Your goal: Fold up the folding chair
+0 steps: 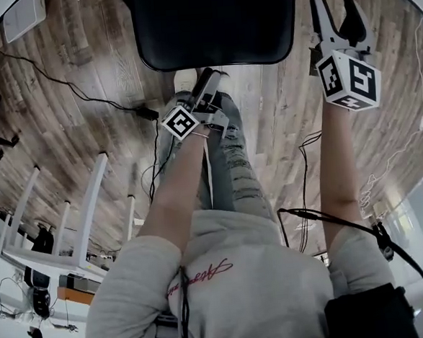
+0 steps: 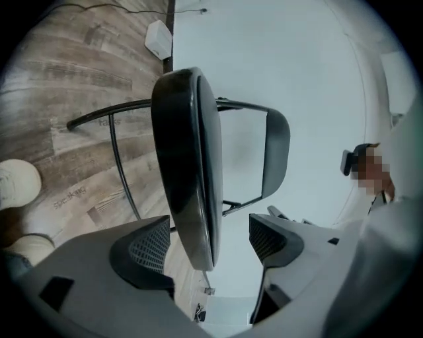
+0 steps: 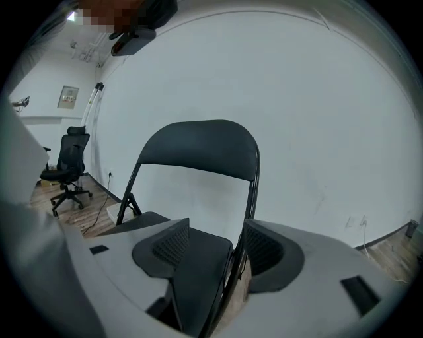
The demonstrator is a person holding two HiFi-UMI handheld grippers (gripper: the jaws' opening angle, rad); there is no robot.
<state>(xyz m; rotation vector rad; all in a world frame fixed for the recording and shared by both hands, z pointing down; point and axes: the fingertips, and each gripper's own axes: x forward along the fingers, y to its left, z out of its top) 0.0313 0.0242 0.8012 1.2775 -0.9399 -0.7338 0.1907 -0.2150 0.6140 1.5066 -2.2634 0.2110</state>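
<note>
The black folding chair stands open on the wood floor; its seat (image 1: 212,24) fills the top of the head view. My left gripper (image 1: 206,78) is rolled on its side at the seat's front edge. In the left gripper view the seat (image 2: 188,165) stands edge-on between the jaws of the left gripper (image 2: 210,241); the pads (image 2: 149,247) stay clear of it. My right gripper (image 1: 335,8) is open beside the chair's right side. In the right gripper view the backrest (image 3: 198,148), the seat (image 3: 198,277) and the side tube (image 3: 251,198) lie ahead of the right gripper (image 3: 215,241).
A white frame with slanted legs (image 1: 64,225) stands at the left. Cables (image 1: 83,94) trail over the floor and a white box (image 2: 158,39) lies by the wall. An office chair (image 3: 66,165) stands far left. The person's shoes (image 2: 16,188) are close to the chair.
</note>
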